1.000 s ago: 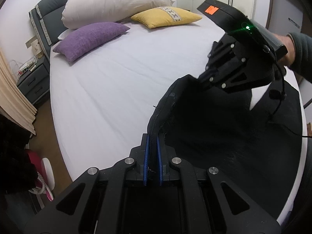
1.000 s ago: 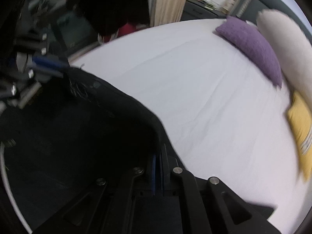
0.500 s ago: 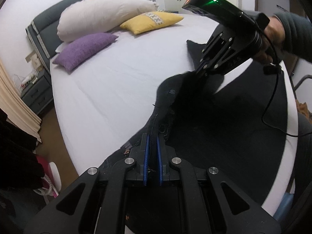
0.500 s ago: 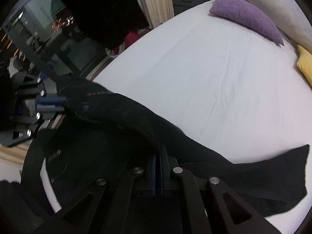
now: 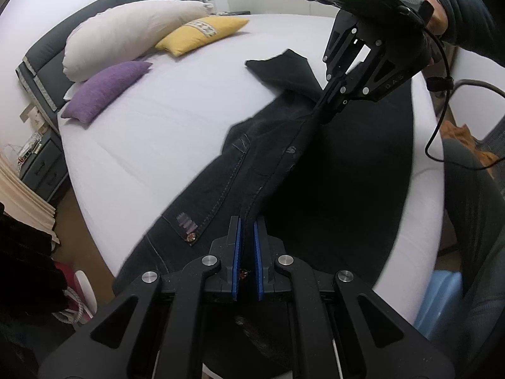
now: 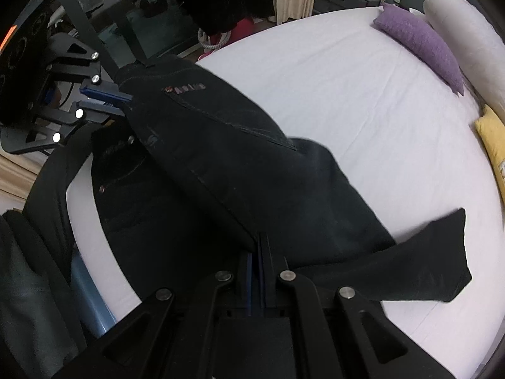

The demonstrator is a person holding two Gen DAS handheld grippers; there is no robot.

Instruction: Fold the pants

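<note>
Dark denim pants point(image 5: 268, 158) hang stretched between my two grippers above the white bed point(image 5: 151, 145). My left gripper point(image 5: 247, 224) is shut on one end of the raised fabric edge, near a pocket with a small label. My right gripper point(image 5: 322, 114), held by a hand in a dark sleeve, is shut on the other end. In the right wrist view my right gripper point(image 6: 260, 240) pinches the pants point(image 6: 252, 173), and my left gripper point(image 6: 121, 102) shows at the far left with its blue pads on the cloth. One leg end point(image 6: 435, 252) lies flat on the sheet.
At the headboard lie a white pillow point(image 5: 126, 34), a yellow pillow point(image 5: 202, 33) and a purple pillow point(image 5: 104, 91). A grey nightstand point(image 5: 41, 164) and a beige curtain point(image 5: 22, 195) stand left of the bed. A cable point(image 5: 442, 132) dangles from the right gripper. A light-blue object point(image 5: 442, 297) is by the bed's near edge.
Both grippers have moved apart, and the bunched pants are now pulled into a taut span. A leg end has come into view on the sheet.
</note>
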